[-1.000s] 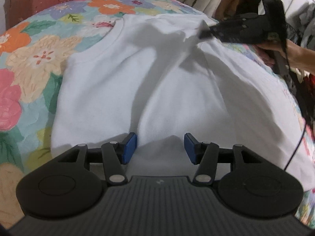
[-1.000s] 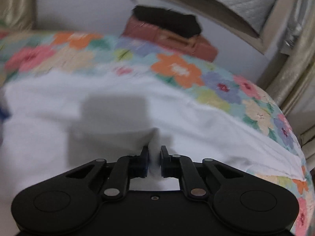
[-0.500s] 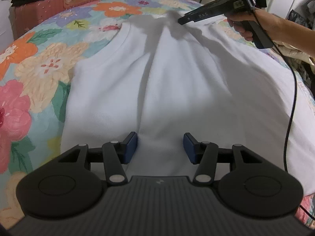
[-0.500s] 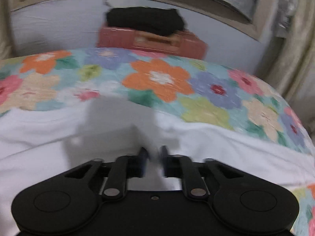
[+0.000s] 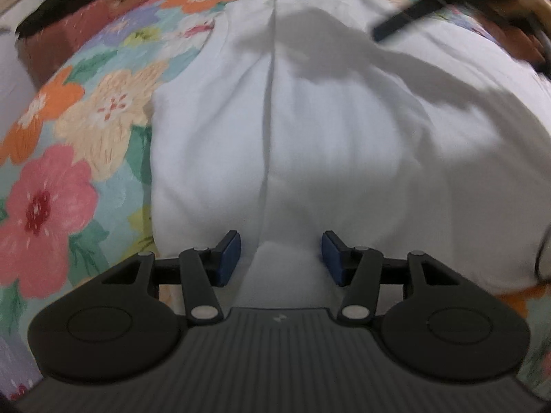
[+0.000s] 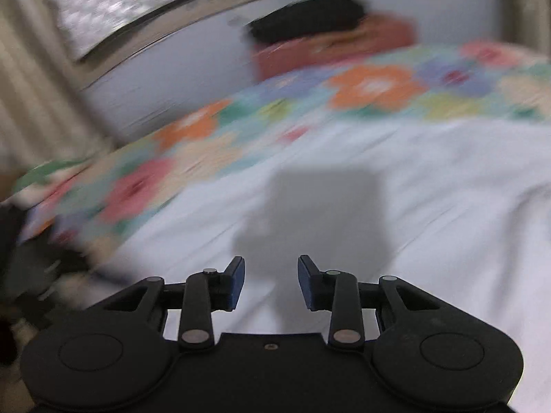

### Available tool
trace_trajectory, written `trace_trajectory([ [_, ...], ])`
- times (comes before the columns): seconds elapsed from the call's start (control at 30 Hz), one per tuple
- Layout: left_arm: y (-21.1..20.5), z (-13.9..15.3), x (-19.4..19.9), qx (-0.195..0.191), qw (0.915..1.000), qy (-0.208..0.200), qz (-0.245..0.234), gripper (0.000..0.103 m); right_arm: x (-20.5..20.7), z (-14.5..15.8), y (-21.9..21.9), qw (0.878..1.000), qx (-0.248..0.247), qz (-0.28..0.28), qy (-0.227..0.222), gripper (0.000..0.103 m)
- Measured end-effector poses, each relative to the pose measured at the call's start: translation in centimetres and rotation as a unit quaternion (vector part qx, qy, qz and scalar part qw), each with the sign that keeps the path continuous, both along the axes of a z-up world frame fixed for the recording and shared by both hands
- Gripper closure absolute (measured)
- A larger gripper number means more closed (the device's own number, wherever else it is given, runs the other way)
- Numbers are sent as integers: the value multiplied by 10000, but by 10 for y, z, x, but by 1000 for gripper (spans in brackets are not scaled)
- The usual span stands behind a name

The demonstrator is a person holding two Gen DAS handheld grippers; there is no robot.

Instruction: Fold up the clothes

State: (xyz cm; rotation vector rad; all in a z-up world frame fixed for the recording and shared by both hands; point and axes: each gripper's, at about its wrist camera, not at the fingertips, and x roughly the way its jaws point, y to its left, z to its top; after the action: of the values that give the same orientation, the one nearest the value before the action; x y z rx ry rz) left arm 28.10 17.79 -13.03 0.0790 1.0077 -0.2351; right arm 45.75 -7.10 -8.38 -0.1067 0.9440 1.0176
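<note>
A white T-shirt (image 5: 344, 130) lies spread on the floral bedspread (image 5: 86, 130), with a folded layer whose edge runs down its middle. My left gripper (image 5: 280, 256) is open just above the shirt's near hem, nothing between its blue pads. My right gripper (image 6: 271, 282) is open and empty above the white shirt (image 6: 430, 189); its view is motion-blurred. The right gripper also shows blurred in the left wrist view (image 5: 413, 17), at the far right over the shirt.
A reddish suitcase (image 5: 103, 10) with dark clothing on it stands beyond the bed by the wall; it also shows in the right wrist view (image 6: 327, 48). Curtains hang at the left in the right wrist view (image 6: 34, 86). A black cable (image 5: 542, 251) hangs at the right edge.
My right gripper has let go of the shirt fabric it was pinching and opened, swinging away to the right. The folded layer now lies flat. The left gripper stayed open near the hem.
</note>
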Motion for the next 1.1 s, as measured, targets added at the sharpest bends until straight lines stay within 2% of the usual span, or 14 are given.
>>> trace_trajectory([
  [0.1, -7, 15, 15, -75, 9997, 8, 228, 51, -5, 0, -20, 9995, 40, -208, -241, 62],
  [0.2, -22, 31, 35, -73, 9994, -59, 328, 51, 19, -2, -63, 9953, 230, -935, -126, 51],
  [0.23, -27, 36, 42, -72, 9993, -81, 361, 51, 29, -4, -79, 9921, 302, -1215, 20, 50],
  [0.3, -37, 46, 55, -71, 9990, -126, 427, 51, 44, -10, -110, 9815, 536, -1821, 267, 50],
  [0.4, -52, 62, 75, -68, 9984, -193, 527, 51, 58, -21, -153, 9592, 947, -2581, 666, 50],
  [0.5, -67, 76, 98, -123, 9977, -236, 631, 50, 64, -23, -169, 9532, 848, -2790, 801, 48],
  [0.57, -88, 76, 130, -293, 9973, -101, 668, 47, 68, -24, -177, 9504, 727, -2898, 862, 41],
  [0.67, -126, 70, 178, -326, 9974, 75, 642, 47, 72, -25, -189, 9460, 618, -3047, 920, 40],
  [0.73, -156, 68, 203, -34, 9990, -91, 440, 47, 74, -24, -195, 9418, 831, -3110, 964, 39],
  [0.77, -170, 68, 215, 253, 9988, -240, 357, 47, 78, -23, -198, 9384, 936, -3167, 1019, 39],
  [0.87, -195, 71, 241, 913, 9899, -1001, 415, 47, 86, -23, -219, 9253, 1005, -3477, 1129, 39],
  [0.97, -198, 68, 262, 715, 9930, -794, 505, 47, 95, -23, -240, 9101, 1171, -3797, 1174, 39],
  [1.03, -206, 61, 270, 463, 9949, -814, 364, 47, 107, -27, -247, 8996, 1274, -3995, 1222, 38],
  [1.1, -208, 54, 276, 267, 9958, -805, 346, 47, 120, -33, -248, 8766, 1355, -4429, 1304, 34],
])
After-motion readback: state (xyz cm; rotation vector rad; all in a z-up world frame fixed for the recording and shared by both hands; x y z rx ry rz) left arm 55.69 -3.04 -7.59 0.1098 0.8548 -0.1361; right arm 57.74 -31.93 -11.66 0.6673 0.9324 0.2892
